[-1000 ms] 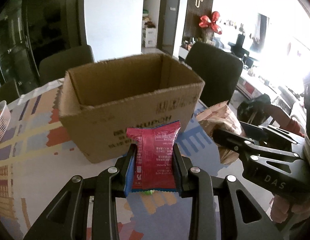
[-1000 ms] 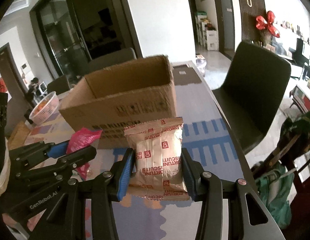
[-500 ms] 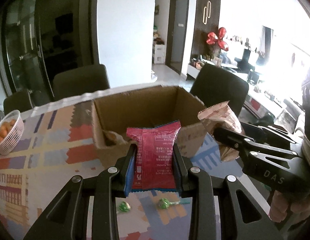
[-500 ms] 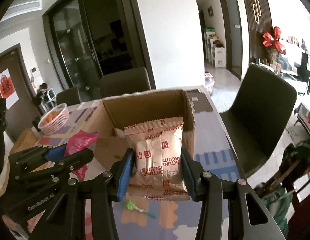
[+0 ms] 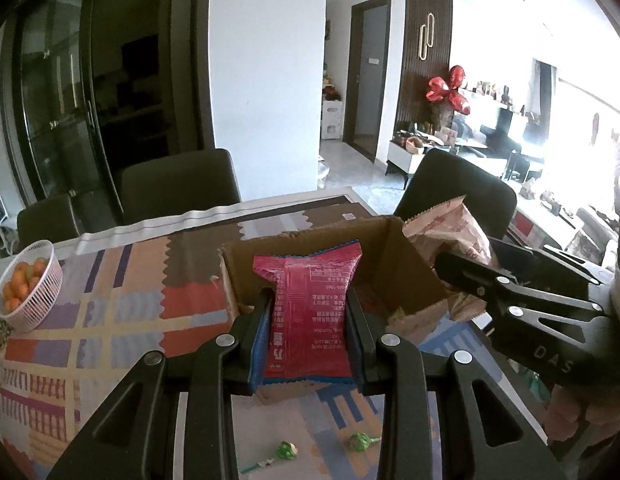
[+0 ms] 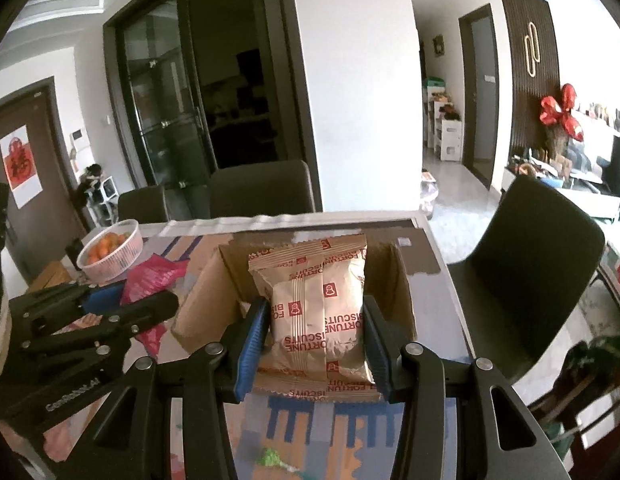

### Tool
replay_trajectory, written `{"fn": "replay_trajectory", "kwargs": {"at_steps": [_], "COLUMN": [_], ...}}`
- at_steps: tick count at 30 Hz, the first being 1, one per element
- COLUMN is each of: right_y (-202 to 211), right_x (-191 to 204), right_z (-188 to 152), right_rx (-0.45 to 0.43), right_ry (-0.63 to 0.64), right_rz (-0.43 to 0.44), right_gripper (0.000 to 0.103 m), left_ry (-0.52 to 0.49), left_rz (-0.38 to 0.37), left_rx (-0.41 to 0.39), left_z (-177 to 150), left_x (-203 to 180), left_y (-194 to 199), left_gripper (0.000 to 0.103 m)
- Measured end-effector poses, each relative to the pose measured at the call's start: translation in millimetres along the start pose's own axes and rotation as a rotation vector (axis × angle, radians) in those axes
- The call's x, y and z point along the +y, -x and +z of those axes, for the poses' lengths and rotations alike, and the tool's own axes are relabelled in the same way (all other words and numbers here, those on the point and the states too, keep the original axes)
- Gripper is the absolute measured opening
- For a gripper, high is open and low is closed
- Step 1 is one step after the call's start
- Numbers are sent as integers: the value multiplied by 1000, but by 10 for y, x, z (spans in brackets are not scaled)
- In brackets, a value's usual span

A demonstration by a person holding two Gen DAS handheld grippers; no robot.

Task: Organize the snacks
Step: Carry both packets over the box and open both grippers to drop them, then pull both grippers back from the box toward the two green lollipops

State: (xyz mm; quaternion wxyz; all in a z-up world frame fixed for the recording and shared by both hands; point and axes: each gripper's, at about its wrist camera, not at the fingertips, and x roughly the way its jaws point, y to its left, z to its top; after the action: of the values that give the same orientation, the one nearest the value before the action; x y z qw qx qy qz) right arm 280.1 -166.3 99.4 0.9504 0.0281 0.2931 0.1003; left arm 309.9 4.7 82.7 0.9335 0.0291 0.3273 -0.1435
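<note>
Both hand-held grippers have risen from beside the cardboard box to above its open top. The left hand-held gripper clamps a red snack packet; the right hand-held gripper clamps a Fortune Biscuits packet. Dropping them in looks next.

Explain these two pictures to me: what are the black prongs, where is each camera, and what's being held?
No robot arm here: a person holds a two-finger gripper in each hand, with a camera looking along its fingers. The left view shows the left gripper shut on a red packet. The right view shows the right gripper shut on a biscuit packet. Both are held at an open cardboard box on a patterned tablecloth. Also there: a basket of oranges and two green candies.
</note>
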Motion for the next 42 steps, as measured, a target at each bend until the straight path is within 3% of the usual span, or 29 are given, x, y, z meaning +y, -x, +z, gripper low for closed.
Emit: {"fn": "replay_trajectory", "kwargs": {"at_steps": [18,19,21,22,23,28,33,42], "right_y": [-644,-669,-714,-728,-734,-663,-460,-179], "right_x": [-26,-35,-64,-85,-96,-163,-111,24], "right_z": [145,139,139,137,130,60,-66,-280], "right_rx": [79,84,87,90,96,102,99,105], "right_ry": [34,32,26,19,14,7,41,66], "right_rz": [9,7,1,-6,-10,-44,-32,22], "right_gripper": [47,47,48,50,57,59,59,59], "left_ry": [-4,-11,-33,-37,-41,-54,-75,-99], "left_rz": [-1,5,46,58,65,76,122,118], "left_rx": [109,111,115,109,101,77,50,38], "left_z": [118,123,131,125,115,35,-64,-248], "left_x": [129,122,96,88,83,65,16,-57], "left_y": [-645,-671,-705,-695,-674,-493,-232,97], "left_gripper": [33,35,50,59,61,62,63,63]}}
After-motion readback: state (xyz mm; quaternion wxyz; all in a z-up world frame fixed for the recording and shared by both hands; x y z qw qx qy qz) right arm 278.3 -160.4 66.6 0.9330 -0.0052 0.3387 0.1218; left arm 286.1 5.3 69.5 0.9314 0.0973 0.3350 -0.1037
